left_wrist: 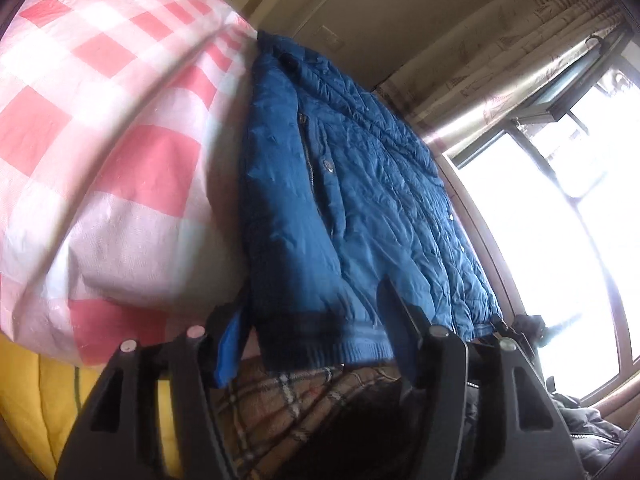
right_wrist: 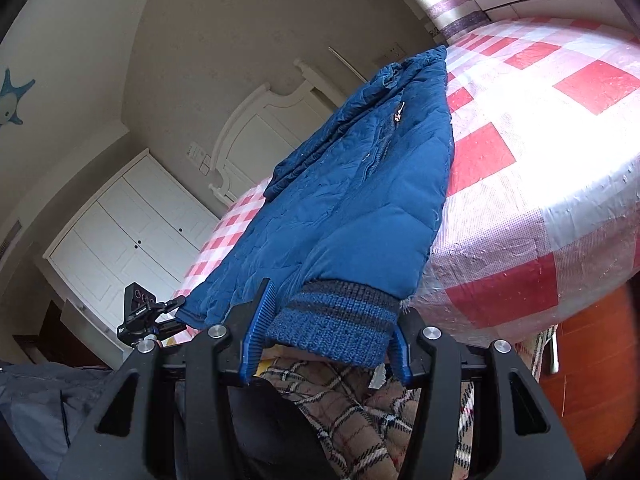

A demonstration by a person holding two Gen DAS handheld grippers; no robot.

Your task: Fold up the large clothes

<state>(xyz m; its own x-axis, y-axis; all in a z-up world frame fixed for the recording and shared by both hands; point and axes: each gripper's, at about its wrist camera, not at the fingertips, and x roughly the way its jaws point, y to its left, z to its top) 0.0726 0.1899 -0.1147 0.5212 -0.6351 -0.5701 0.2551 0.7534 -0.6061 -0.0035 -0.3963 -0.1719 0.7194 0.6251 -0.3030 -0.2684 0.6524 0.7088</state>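
A blue quilted jacket [left_wrist: 352,200] lies spread on a bed covered by a red-and-white checked sheet [left_wrist: 100,128] under clear plastic, and it fills the middle of both views. Its ribbed knit hem [right_wrist: 340,328] hangs over the near edge of the bed, low in the frame.

In the right wrist view, the right gripper [right_wrist: 324,344] sits at the bottom centre with its two blue-padded fingers [right_wrist: 258,328] on either side of the hem; the pads look pressed against the knit band, so it is grasping the hem. In the left wrist view, the left gripper [left_wrist: 316,340] straddles the other end of the hem [left_wrist: 320,336] at lower centre, one finger to the left of the fabric and the dark one over its right part; the jaws appear clenched on the band, though blur and shadow make the contact less plain.

A plaid blanket [right_wrist: 360,408] lies below the hem. White cupboard doors [right_wrist: 132,236] stand at the left of the right wrist view, and a bright window [left_wrist: 560,208] fills the right of the left wrist view
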